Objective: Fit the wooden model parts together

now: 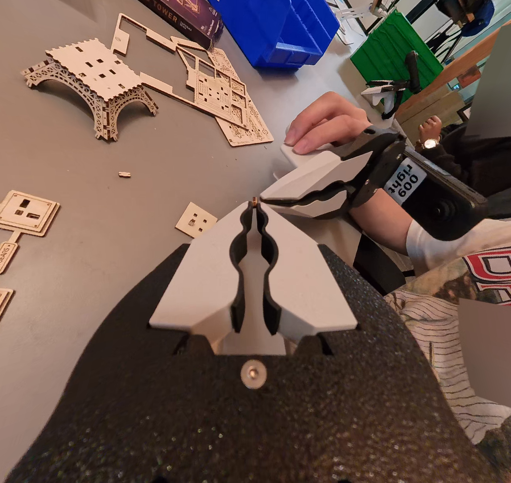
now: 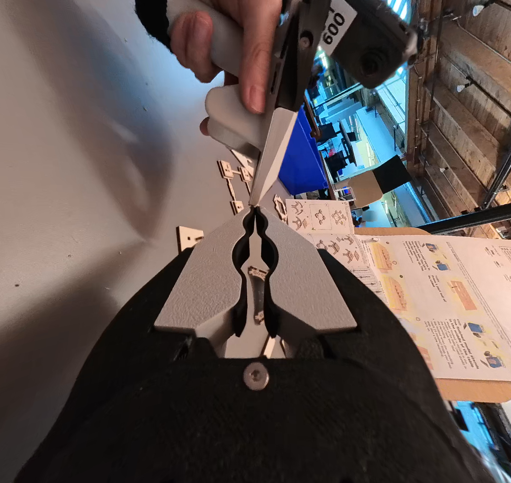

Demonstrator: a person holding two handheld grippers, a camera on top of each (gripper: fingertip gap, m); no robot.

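Note:
In the left wrist view my left gripper [image 1: 253,207] is shut on a tiny wooden piece [image 1: 254,200], which sticks out a little past its tips above the grey table [image 1: 83,276]. My right gripper [image 1: 262,198] comes in from the right with its jaws shut, and its tip is just beside that piece. I cannot tell whether it touches the piece. In the right wrist view my right gripper [image 2: 254,210] is shut, tip to tip with the left gripper [image 2: 253,204], which comes down from above. The wooden tower base [image 1: 91,82] stands at the far left.
Punched wooden sheets [image 1: 218,93], a square plate with holes [image 1: 195,223], a small loose piece [image 1: 124,174] and linked square plates [image 1: 26,212] lie on the table. A dark box [image 1: 171,2], a blue bin [image 1: 271,13] and a green crate [image 1: 387,52] stand behind them. An instruction sheet [image 2: 414,290] lies to the right. Only a small space, under 4 cm, lies between the two pairs of fingers. Both grippers' tips are roughly 15 cm from the wooden tower base [image 1: 91,82].

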